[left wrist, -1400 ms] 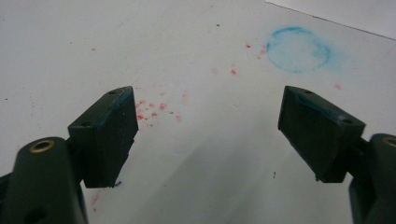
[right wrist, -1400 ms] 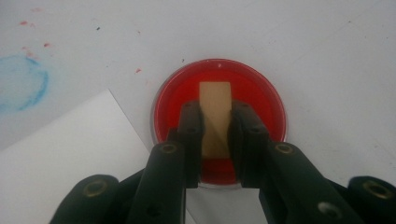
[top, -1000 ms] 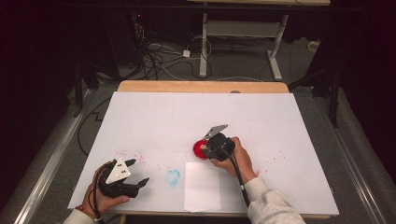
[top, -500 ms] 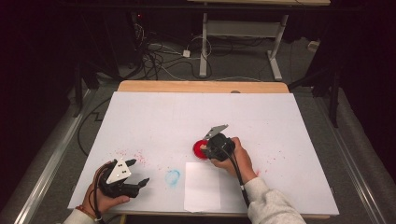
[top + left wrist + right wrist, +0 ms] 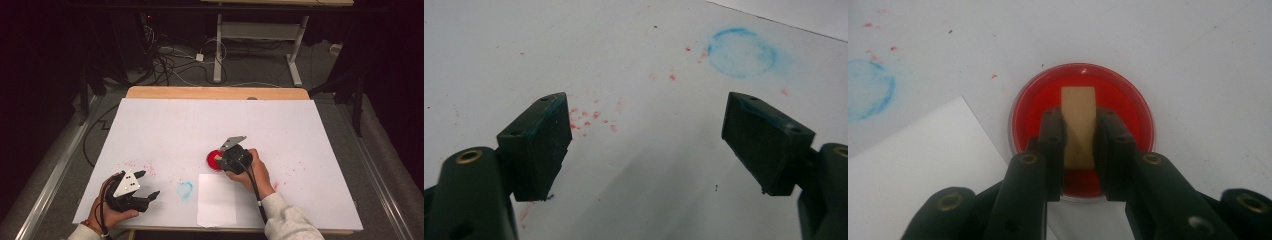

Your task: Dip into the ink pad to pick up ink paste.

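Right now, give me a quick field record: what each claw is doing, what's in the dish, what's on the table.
right claw: shut on tan wooden block, held over round red paint dish
left claw: open, empty, blue smears on its pads
white paper sheet: flat, beside the dish
blue ring stain: on white table cover
red specks: scattered near left claw

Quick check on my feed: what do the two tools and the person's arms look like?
Both tools, left and right, are black with flat rectangular jaw pads and brass-coloured screws. Each carries a grey three-cornered plate and trails a black cable. The left pads bear blue smears. Sleeves are light grey; a band circles the left wrist.
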The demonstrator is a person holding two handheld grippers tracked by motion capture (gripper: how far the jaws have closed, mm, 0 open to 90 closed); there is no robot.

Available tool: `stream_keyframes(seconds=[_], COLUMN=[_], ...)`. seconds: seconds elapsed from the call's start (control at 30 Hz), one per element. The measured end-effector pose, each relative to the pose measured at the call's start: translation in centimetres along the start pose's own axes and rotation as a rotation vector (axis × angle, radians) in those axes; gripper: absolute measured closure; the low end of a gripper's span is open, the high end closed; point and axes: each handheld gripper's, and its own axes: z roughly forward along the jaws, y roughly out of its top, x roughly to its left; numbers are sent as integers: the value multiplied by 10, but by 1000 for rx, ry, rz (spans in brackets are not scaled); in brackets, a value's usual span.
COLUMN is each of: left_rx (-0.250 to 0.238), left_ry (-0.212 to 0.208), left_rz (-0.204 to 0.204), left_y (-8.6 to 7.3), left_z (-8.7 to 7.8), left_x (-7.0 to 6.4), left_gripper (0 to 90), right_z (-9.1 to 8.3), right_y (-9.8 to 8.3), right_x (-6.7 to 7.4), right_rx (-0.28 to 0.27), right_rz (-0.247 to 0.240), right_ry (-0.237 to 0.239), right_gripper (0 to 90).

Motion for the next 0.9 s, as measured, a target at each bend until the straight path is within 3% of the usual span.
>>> stream_keyframes(seconds=[0.33, 0.57, 0.9], left_rx=[0, -3, -3], left_ry=[0, -1, -2], left_rz=[-4, -5, -9], left_y=[-1, -1, -2], left_z=[0, 0, 1], left_x=[1, 1, 3], left_gripper=[193, 193, 193], right_z=[-5, -30, -52], right_y=[-2, 6, 12], right_x=[-3, -2, -4], right_rx=[-44, -115, -168], right_rz=[-1, 2, -9], right_ry=[11, 11, 4], right_gripper=[759, 759, 759])
